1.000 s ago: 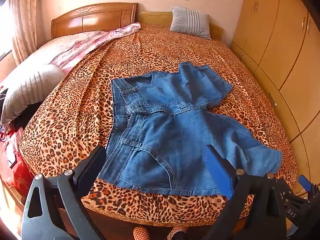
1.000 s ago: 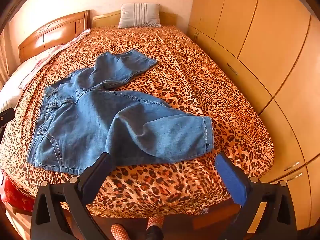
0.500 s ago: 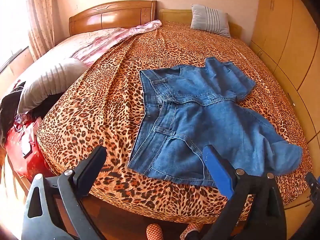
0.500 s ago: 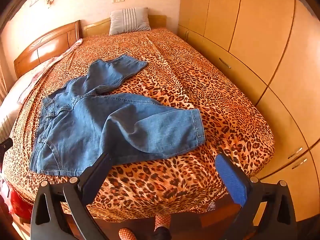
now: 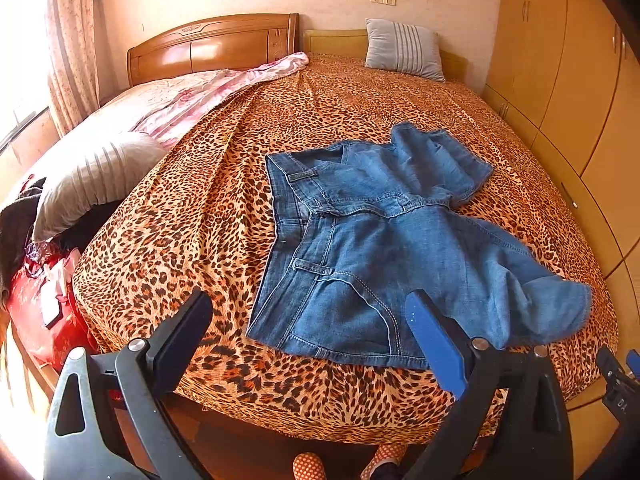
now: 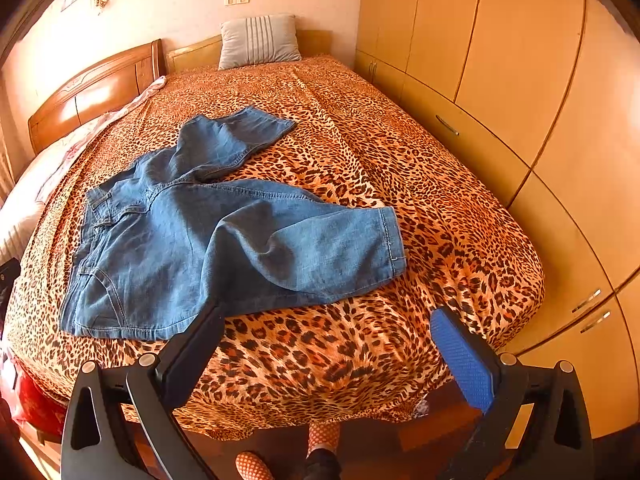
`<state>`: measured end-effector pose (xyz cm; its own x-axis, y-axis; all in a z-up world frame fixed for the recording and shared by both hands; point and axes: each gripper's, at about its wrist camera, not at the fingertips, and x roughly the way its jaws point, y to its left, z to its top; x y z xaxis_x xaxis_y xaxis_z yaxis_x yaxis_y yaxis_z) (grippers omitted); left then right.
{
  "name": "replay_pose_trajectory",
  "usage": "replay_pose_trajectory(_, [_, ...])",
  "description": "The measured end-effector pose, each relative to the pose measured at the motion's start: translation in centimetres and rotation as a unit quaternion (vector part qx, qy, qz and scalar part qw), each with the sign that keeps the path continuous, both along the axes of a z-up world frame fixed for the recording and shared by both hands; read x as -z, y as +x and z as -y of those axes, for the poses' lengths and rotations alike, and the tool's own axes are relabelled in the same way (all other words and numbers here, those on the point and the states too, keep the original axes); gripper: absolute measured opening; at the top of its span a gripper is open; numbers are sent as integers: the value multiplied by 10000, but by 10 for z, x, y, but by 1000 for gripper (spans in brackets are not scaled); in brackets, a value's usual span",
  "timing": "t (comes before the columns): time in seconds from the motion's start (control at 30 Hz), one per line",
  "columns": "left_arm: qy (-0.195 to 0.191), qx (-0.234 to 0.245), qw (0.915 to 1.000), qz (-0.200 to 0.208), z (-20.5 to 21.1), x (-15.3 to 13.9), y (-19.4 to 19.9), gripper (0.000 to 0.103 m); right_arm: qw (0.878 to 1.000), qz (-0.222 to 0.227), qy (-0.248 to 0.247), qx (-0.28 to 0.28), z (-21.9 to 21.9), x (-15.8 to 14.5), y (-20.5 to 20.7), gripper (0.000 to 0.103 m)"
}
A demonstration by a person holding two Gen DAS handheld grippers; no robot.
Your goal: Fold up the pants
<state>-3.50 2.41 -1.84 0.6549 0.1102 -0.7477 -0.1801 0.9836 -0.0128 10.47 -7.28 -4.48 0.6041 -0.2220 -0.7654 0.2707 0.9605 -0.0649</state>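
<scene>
While unfolded on the bed (image 5: pixel 200 200), blue pants (image 5: pixel 380 248); left claw (image 5: pixel 308 320), right claw (image 6: pixel 328 332) wide, empty

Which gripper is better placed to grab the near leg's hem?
Right gripper: the denim pants' near hem lies just ahead, whereas the left gripper faces the waistband.

One pair of blue denim pants (image 5: pixel 384 248) on one leopard-print bed (image 5: pixel 192 216). Two grippers up front, left gripper (image 5: pixel 308 328) and right gripper (image 6: pixel 332 344), each with two fingers spread wide. Two grey striped pillows, one at the headboard (image 5: pixel 404 50), one at the left side (image 5: pixel 92 178). Two spotted slippers (image 6: pixel 324 434) on the floor.
</scene>
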Motion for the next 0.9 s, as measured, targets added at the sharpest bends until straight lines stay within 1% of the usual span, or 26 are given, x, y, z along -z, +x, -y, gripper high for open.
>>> replay_pose_trajectory(0.3, [40,72,9997,211,2,-10,-10,98,10000,41,-4,-30,-6,-1,-6,103])
replay_pose_trajectory(0.47, [-3,103,9995,283,2,-12,-15,98,10000,77,-18,-53,-9,-4,-7,103])
replay_pose_trajectory(0.9, [-86,140,9995,285,4,-12,-15,98,9998,95,-109,-132,-13,-8,-6,103])
